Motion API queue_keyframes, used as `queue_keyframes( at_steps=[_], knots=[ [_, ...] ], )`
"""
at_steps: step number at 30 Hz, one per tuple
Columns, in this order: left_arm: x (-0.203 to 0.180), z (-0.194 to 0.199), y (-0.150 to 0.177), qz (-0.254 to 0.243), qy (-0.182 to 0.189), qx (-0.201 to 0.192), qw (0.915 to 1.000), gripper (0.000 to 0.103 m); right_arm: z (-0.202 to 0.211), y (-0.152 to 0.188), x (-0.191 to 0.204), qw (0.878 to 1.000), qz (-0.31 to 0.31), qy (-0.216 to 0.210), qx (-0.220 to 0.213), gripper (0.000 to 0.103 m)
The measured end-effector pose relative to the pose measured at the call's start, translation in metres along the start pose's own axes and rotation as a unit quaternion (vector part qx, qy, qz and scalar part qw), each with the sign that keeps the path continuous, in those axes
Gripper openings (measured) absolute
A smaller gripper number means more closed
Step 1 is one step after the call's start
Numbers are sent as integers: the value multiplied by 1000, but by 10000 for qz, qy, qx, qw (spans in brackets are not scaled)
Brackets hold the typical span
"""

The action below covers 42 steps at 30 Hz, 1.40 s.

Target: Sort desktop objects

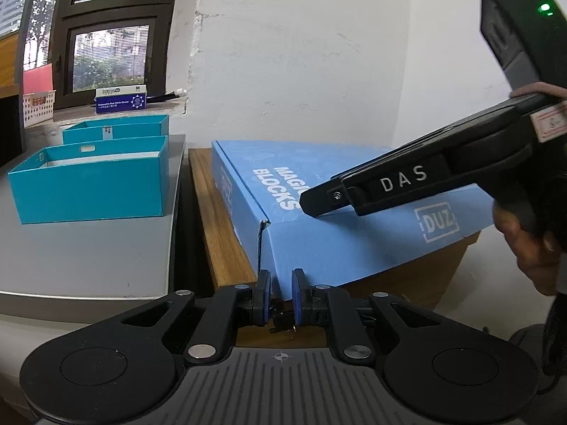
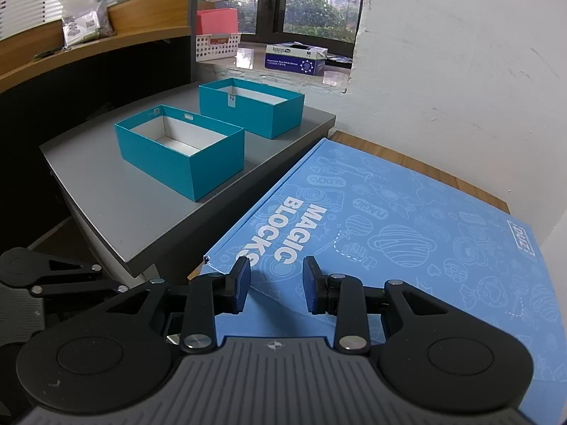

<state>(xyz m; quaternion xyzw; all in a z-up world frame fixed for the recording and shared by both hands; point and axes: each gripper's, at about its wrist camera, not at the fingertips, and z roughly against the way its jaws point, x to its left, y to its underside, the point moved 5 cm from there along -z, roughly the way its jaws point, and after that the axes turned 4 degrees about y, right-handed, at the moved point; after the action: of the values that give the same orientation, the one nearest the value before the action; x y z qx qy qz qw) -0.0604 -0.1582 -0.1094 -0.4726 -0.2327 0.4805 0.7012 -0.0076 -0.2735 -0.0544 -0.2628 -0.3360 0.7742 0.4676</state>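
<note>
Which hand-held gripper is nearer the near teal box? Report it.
Left. The left hand-held gripper sits at the blue box's front corner beside the near teal box; the right hand-held gripper hovers over the blue lid.

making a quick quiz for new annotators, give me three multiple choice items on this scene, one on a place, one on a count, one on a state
1. Where do the teal boxes stand?
A. on the grey table
B. on the blue Magic Blocks box
C. on the windowsill

2. How many open teal boxes are there?
A. one
B. two
C. four

3. What state is the right gripper in?
A. shut on a pen
B. shut on a teal box
C. open, holding nothing

Answers:
1. A: both teal boxes sit on the grey table, apart from the Magic Blocks box on the wooden surface beside it.
2. B: two lidless teal boxes show in both views.
3. C: the right gripper has its blue pads apart above the Magic Blocks box lid, with nothing between them.
</note>
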Motion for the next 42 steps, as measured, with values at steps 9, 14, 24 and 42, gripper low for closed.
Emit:
queue_keyframes(
  at_steps=[9,14,24,42],
  knots=[
    [-3,-1,-7,5,-254,-99,9996,16,2,6,11,9993,233,196,-198,47],
    [-15,16,-29,-413,-307,-410,9978,15,13,5,1,9991,-91,122,-401,47],
    [-30,-3,-54,-638,-213,-233,9975,15,46,27,-40,9943,-838,307,-583,46],
    [-83,-50,-77,-991,156,158,9948,15,132,134,-154,9519,-2217,1696,-1262,47]
  ],
)
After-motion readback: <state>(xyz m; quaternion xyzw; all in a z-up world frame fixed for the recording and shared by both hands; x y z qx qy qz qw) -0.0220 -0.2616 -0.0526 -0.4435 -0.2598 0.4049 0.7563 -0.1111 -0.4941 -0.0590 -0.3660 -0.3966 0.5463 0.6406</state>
